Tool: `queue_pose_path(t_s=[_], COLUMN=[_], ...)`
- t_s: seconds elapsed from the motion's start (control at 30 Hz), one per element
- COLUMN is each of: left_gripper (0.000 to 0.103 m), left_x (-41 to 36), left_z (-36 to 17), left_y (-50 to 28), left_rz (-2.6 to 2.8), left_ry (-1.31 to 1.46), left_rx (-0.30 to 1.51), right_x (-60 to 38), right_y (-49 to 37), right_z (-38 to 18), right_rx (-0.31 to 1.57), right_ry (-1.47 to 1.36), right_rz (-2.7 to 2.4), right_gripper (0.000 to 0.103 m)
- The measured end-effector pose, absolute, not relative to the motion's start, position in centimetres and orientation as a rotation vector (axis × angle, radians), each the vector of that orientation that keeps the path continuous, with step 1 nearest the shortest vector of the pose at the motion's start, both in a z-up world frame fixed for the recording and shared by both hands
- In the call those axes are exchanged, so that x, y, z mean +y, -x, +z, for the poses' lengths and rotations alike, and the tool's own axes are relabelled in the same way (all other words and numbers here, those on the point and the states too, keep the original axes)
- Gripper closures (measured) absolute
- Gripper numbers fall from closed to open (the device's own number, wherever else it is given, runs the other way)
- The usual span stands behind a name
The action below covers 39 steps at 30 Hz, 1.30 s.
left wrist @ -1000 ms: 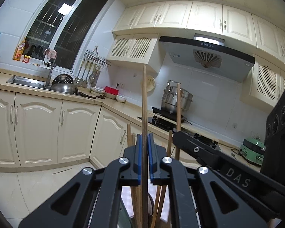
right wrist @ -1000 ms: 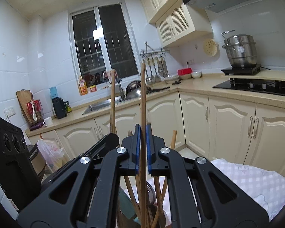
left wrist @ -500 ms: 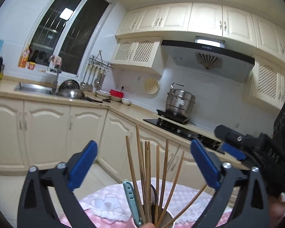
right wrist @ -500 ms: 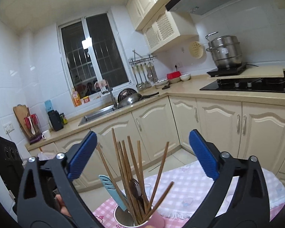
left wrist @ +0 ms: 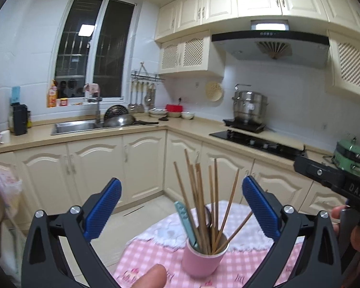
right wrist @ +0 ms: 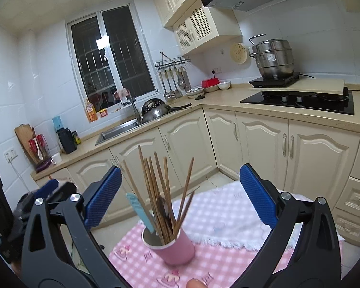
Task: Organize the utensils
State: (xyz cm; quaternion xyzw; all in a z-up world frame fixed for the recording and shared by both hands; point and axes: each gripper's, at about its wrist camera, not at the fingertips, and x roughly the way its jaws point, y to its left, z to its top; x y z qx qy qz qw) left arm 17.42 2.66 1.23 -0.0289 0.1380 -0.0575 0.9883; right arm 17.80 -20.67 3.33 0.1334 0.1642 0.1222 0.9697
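A pink cup (left wrist: 202,258) (right wrist: 174,248) stands on a table with a pink checked cloth (left wrist: 151,254) (right wrist: 223,254). Several wooden chopsticks (left wrist: 199,199) (right wrist: 156,192) fan out of the cup, beside a light-blue handled utensil (left wrist: 186,223) (right wrist: 140,212) and a dark spoon. My left gripper (left wrist: 180,206) is open, its blue pads wide apart, drawn back above the cup with nothing between them. My right gripper (right wrist: 180,194) is likewise open and empty, framing the chopsticks from farther back. The right gripper's black body (left wrist: 336,180) shows at the right edge of the left wrist view.
Behind the table run cream kitchen cabinets (left wrist: 136,165) with a sink (left wrist: 74,126), a black hob (right wrist: 300,99) and a steel steamer pot (right wrist: 272,57). A green appliance (left wrist: 349,152) sits at the right. A person's fingertip (left wrist: 151,277) shows at the bottom edge.
Both grippers, each shut on a chopstick a second ago, opened wide and let them stand in the cup. Both then pulled back and up, so the cup and table came into view.
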Motion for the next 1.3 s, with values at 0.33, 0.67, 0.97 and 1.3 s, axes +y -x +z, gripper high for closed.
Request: queue_pose_path(t_s=[0.33, 0.67, 0.97, 1.3], left_gripper=[0.004, 0.004, 0.004, 0.004], left_x=[3.9, 4.1, 4.1, 3.9], left_z=[0.8, 0.0, 0.5, 0.2], left_y=[-11.3, -5.7, -4.0, -4.1], left_rz=[-0.012, 0.033, 0.039, 0.039], left_ry=[0.054, 0.045, 0.045, 0.056], left_rx=[0.336, 0.344, 0.326, 0.331], right_x=[-19.7, -17.1, -16.4, -16.2], right_y=[-12.6, -8.0, -6.4, -6.3], right_z=[1.4, 0.1, 0.0, -0.2], right_rx=[0.383, 0.397, 0.367, 0.378], right_ry=[-0.165, -0.076, -0.087, -0.085], right_rz=[0.211, 0.181, 0.181, 0.186], right_gripper=[0.006, 0.006, 0.006, 0.006])
